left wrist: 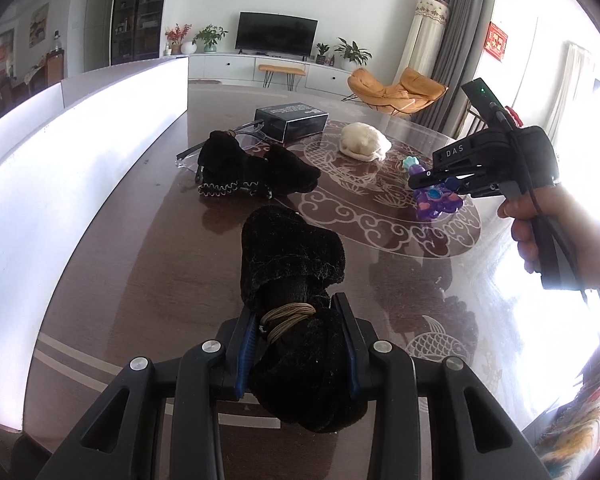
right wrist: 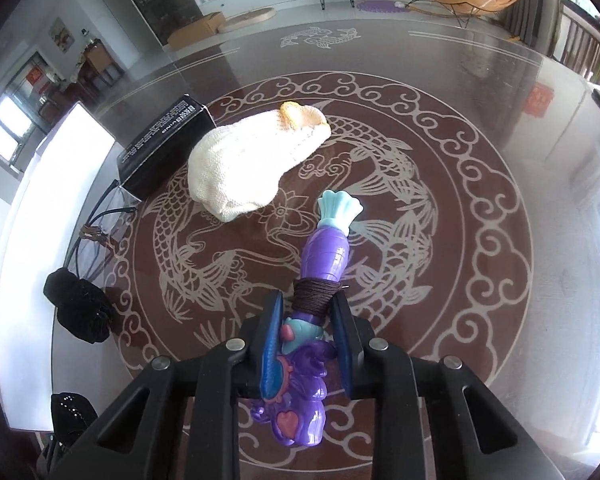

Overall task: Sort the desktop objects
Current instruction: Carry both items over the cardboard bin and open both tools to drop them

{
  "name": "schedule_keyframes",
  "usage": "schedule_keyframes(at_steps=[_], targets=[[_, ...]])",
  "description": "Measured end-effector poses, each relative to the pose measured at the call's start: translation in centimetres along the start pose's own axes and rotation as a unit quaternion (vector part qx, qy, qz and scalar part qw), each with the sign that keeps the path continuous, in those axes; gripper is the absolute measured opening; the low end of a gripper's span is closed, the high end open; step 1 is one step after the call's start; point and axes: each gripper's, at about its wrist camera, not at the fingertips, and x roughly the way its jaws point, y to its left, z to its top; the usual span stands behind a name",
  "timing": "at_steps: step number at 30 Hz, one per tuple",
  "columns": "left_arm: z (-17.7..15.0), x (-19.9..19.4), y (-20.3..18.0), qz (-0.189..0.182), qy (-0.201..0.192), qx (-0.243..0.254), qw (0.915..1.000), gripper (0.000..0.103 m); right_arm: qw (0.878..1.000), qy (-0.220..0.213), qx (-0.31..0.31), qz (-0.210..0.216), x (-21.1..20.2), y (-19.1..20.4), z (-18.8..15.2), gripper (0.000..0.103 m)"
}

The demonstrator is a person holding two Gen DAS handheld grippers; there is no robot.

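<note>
Left gripper [left wrist: 296, 344], at the bottom centre of the left wrist view, is clamped on one black plush item [left wrist: 292, 256] bound with tan cord; that item extends up toward the frame centre over the table [left wrist: 148, 248]; right gripper [right wrist: 310, 340], at the bottom centre of the right wrist view, is clamped on one purple mermaid toy [right wrist: 324, 252] wrapped with dark cord, its teal tail pointing toward the frame centre. Counted on the table: one second black plush item [left wrist: 252, 170] at centre left of the left wrist view; one cream knitted item [right wrist: 252, 160] with a yellow opening, above centre in the right wrist view; one black box [right wrist: 164, 148], left of the cream item and touching it or nearly so; one clear tray [left wrist: 220, 146] beneath the second plush item. One hand [left wrist: 540, 220] grips the right gripper's handle at the right edge of the left wrist view.
</note>
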Motion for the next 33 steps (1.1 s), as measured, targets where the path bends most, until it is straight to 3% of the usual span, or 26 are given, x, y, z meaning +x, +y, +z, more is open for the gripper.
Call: schedule_keyframes(at_steps=[5, 9, 13, 17, 20, 24, 28, 30, 32, 33], targets=[[0.3, -2.2, 0.4, -0.019, -0.028, -0.018, 0.9993, 0.035, 0.998, -0.041, -0.019, 0.046, -2.9, 0.1, -1.1, 0.025], [1.8, -5.2, 1.9, -0.038, -0.054, -0.066, 0.9956, 0.035, 0.993, -0.07, -0.07, 0.064, -6.5, 2.8, -1.4, 0.025], [5.0, -9.7, 5.9, -0.025, -0.099, -0.113, 0.9883, 0.035, 0.982, -0.095, -0.122, 0.111, -9.6, 8.8, -0.5, 0.025], [7.8, -13.4, 11.9, 0.022, -0.126, -0.145, 0.9811, 0.035, 0.964, -0.108, -0.176, 0.169, -10.8, 17.9, 0.9, 0.025], [9.2, -13.8, 16.3, 0.073, -0.114, -0.157, 0.9782, 0.035, 0.948, -0.11, -0.218, 0.205, -10.3, 25.5, 1.2, 0.025], [9.5, -11.0, 21.7, 0.094, -0.061, -0.202, 0.973, 0.035, 0.929, -0.094, -0.274, 0.231, -7.7, 35.2, 0.5, 0.025], [8.5, -7.7, 25.1, 0.108, 0.001, -0.239, 0.9649, 0.037, 0.92, -0.05, -0.338, 0.191, -2.0, 42.1, -1.0, 0.025], [8.0, -6.7, 26.0, 0.116, 0.02, -0.252, 0.9607, 0.042, 0.922, -0.013, -0.348, 0.171, 1.0, 43.6, -1.6, 0.025], [7.5, -6.1, 26.4, 0.125, 0.03, -0.259, 0.9571, 0.061, 0.919, 0.028, -0.36, 0.16, 3.3, 44.4, -2.2, 0.026], [7.4, -6.1, 26.5, 0.123, 0.028, -0.265, 0.956, 0.063, 0.917, 0.045, -0.366, 0.152, 4.2, 44.7, -2.5, 0.026]])
